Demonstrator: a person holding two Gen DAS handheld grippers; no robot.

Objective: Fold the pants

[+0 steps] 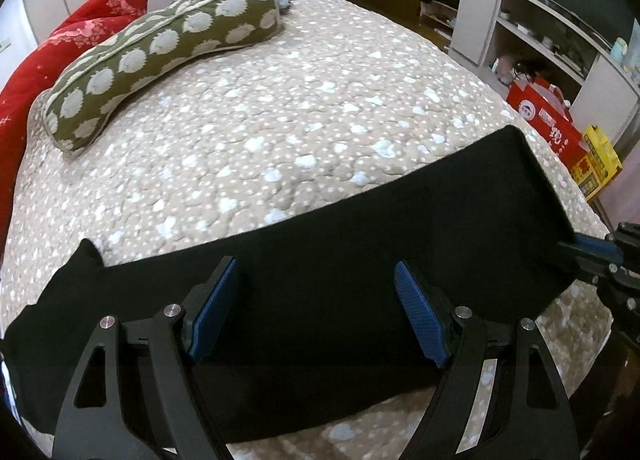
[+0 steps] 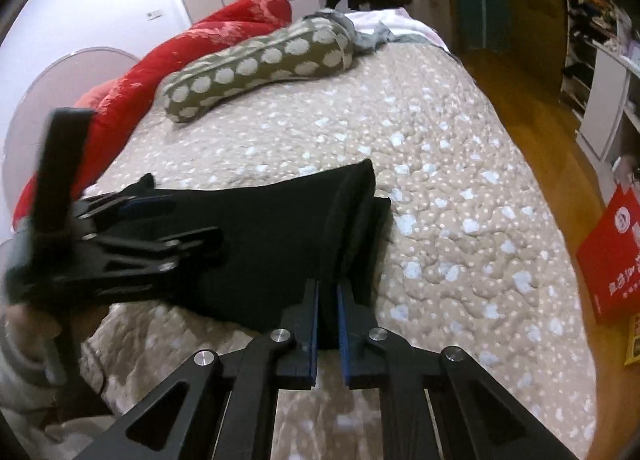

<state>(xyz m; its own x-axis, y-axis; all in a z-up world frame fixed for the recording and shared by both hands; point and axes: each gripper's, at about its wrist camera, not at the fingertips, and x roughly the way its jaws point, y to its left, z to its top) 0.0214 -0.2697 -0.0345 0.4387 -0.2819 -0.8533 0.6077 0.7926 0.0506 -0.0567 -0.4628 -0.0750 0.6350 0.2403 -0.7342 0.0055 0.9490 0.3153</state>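
Observation:
The black pants (image 1: 320, 268) lie in a long folded band across the near part of the bed; they also show in the right wrist view (image 2: 272, 244). My left gripper (image 1: 316, 296) hovers over the middle of the band with its blue pads wide apart, open and empty. My right gripper (image 2: 328, 300) is shut on the pants' right end, with the cloth pinched between its pads; it also shows at the right edge of the left wrist view (image 1: 588, 252). The left gripper shows blurred in the right wrist view (image 2: 132, 215).
The bed (image 1: 280, 119) has a beige spotted quilt. An olive bolster pillow (image 1: 160, 55) and a red blanket (image 1: 60, 43) lie at the far left. Shelves (image 1: 540, 31) and red boxes (image 1: 552, 119) stand on the floor to the right.

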